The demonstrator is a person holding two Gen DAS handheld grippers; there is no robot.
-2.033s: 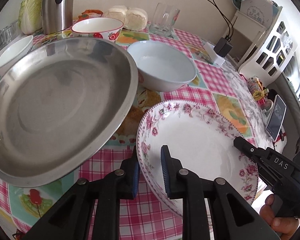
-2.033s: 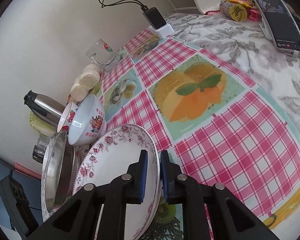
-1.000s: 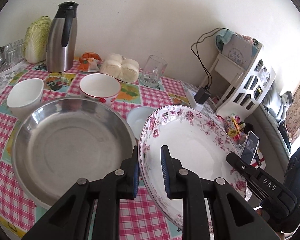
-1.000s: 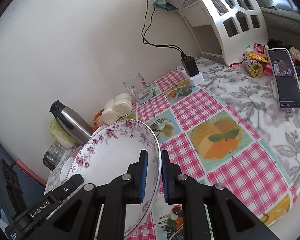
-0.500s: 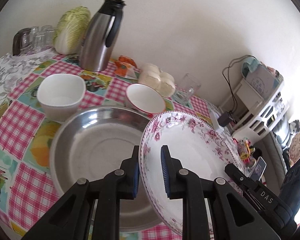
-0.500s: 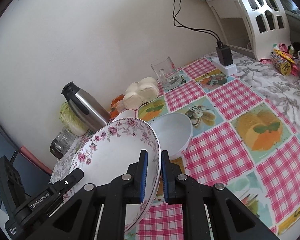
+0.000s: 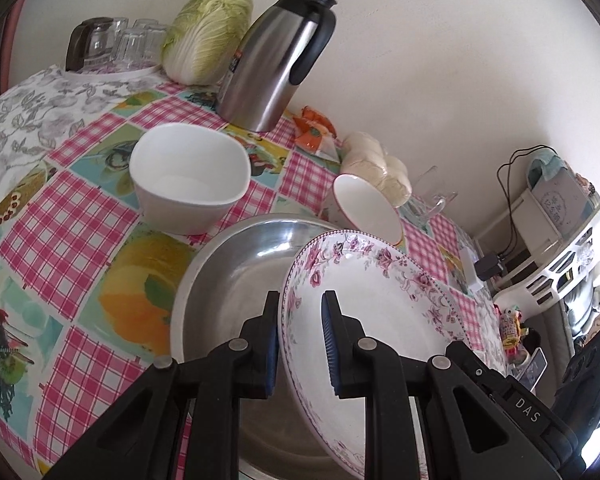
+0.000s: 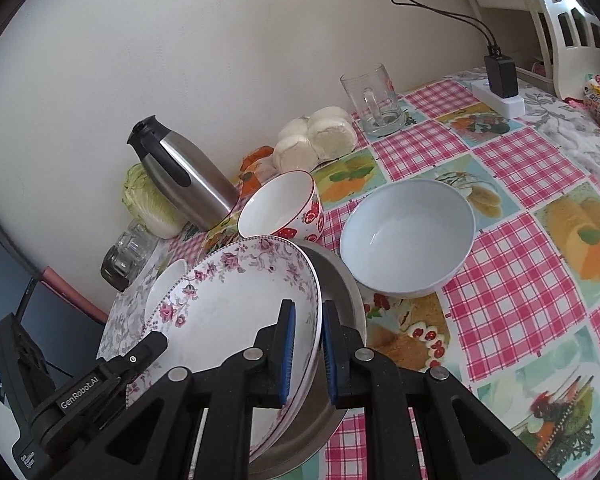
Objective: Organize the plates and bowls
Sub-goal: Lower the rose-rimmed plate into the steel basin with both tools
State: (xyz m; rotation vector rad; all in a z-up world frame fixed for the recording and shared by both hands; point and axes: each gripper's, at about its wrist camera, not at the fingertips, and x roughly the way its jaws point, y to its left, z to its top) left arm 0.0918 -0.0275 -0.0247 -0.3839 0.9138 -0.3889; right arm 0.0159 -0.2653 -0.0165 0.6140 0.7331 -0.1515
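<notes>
Both grippers hold a white floral-rimmed plate [image 7: 384,312] by opposite rims, tilted over a large steel plate [image 7: 236,276]. My left gripper [image 7: 300,340] is shut on the floral plate's left rim. My right gripper [image 8: 307,350] is shut on its right rim [image 8: 236,304]. The steel plate [image 8: 340,292] lies on the checked tablecloth beneath. A white square bowl [image 7: 188,184], a red-patterned bowl [image 8: 280,208] and a pale blue bowl [image 8: 408,236] stand around it.
A steel thermos jug [image 7: 280,52], a cabbage [image 7: 204,36] and glasses [image 7: 112,44] stand at the back by the wall. Steamed buns [image 8: 316,140] and a glass mug [image 8: 374,100] are behind the bowls. A charger [image 8: 500,80] and white rack are far right.
Both grippers lifted the floral plate off the table and carried it left, so it now hangs over the steel plate. The grip on both rims has stayed the same.
</notes>
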